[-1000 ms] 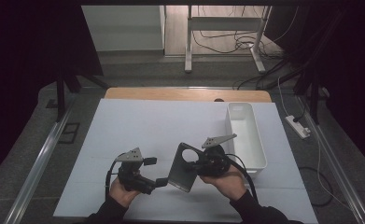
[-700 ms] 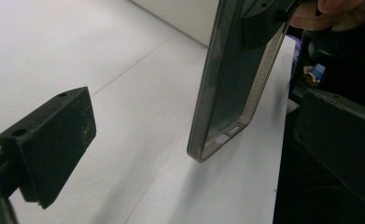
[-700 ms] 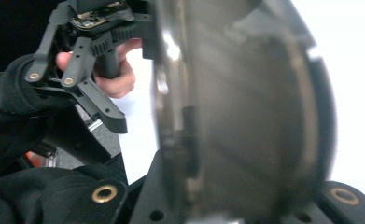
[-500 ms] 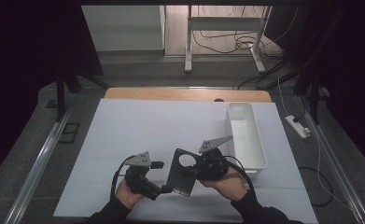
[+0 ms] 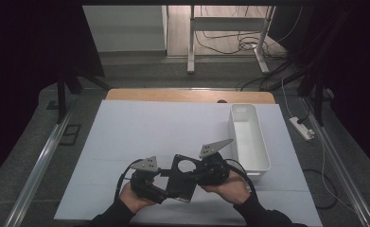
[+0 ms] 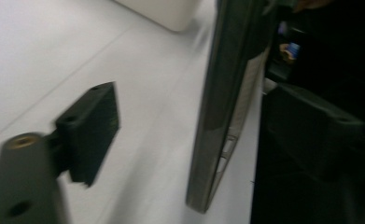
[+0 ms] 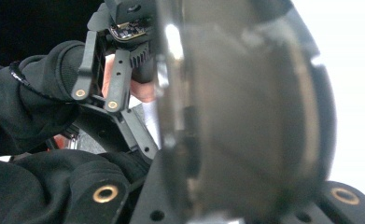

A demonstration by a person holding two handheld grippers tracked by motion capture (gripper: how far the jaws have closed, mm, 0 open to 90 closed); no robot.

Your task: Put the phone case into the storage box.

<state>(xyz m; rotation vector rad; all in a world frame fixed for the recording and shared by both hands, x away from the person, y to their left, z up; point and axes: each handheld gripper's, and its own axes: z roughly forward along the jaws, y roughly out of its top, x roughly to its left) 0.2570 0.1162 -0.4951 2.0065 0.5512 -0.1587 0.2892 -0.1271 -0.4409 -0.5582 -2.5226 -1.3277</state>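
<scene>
A black flat plate [image 5: 182, 178] with a round hole is held just above the white table sheet [image 5: 149, 127] near its front edge. My right gripper [image 5: 200, 174] is shut on the plate's right side. In the right gripper view the plate [image 7: 245, 116] is a close blur above the jaws. My left gripper [image 5: 160, 182] reaches the plate's left edge. In the left gripper view the plate [image 6: 222, 116] stands edge-on between the two jaws. They have just been closing, and a gap still shows beside the left pad [image 6: 89, 130].
A long white bin [image 5: 263, 142] stands at the right of the sheet, just beyond my right hand; its corner [image 6: 171, 11] shows in the left gripper view. A wooden strip [image 5: 187, 96] borders the far edge. Metal rails run along both sides.
My left gripper has shifted right until the plate's left edge sits between its jaws. The right gripper has kept its hold on the plate and barely moved.
</scene>
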